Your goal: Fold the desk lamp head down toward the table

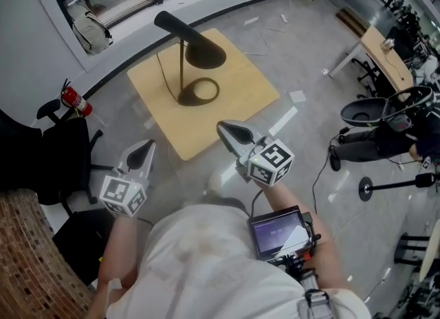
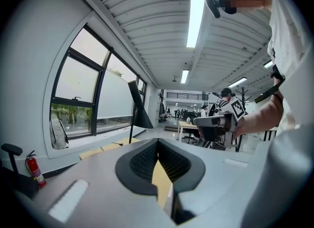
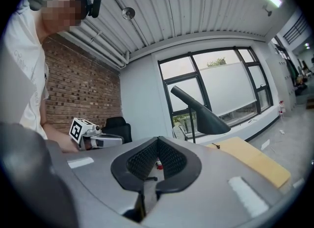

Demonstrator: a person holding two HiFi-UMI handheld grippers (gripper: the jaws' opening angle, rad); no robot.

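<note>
A black desk lamp stands on a small light-wood table point(image 1: 244, 80) ahead of me. Its cone head point(image 1: 199, 42) slants out above the thin stem and the ring base point(image 1: 199, 92). My left gripper point(image 1: 143, 151) hangs short of the table's near left corner, shut and empty. My right gripper point(image 1: 230, 132) sits just over the near edge, also shut on nothing. In the left gripper view the lamp point(image 2: 139, 111) shows beyond the closed jaws point(image 2: 158, 141). The right gripper view has the lamp head point(image 3: 201, 111) above its closed jaws point(image 3: 158, 138).
A red fire extinguisher point(image 1: 75, 101) and a black office chair point(image 1: 41, 152) stand at the left. A pale bag point(image 1: 89, 29) rests by the window. Another chair point(image 1: 371, 111) and a desk point(image 1: 392, 56) are at the right. A small screen point(image 1: 278, 232) hangs at my chest.
</note>
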